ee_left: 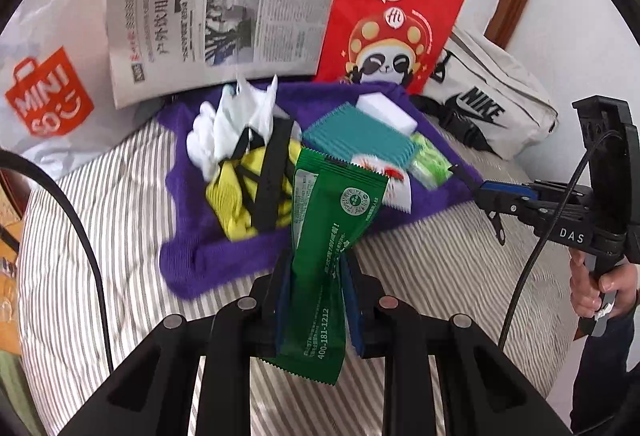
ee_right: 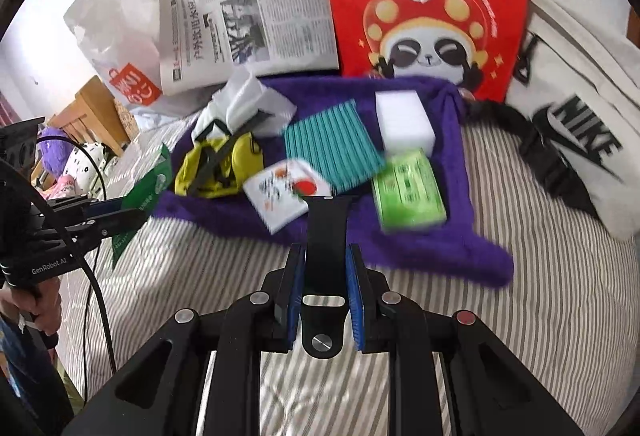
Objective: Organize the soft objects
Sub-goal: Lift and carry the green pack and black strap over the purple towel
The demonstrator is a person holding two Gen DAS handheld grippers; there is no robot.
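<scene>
Now each gripper holds something: left [ee_left: 316,276] green packet [ee_left: 326,236], right [ee_right: 325,268] black strap [ee_right: 325,232].

A home bedroom: striped quilted bedding [ee_right: 520,316], shopping bags [ee_left: 388,12] against the wall.

A green sachet [ee_left: 324,252] stands pinched upright. A black strap [ee_right: 325,236] is clamped lengthwise. Teal sponge [ee_right: 334,150], white foam block [ee_right: 404,124], green packet [ee_right: 408,192] and yellow pouch [ee_right: 218,166] lie on the purple towel [ee_right: 440,244].
</scene>
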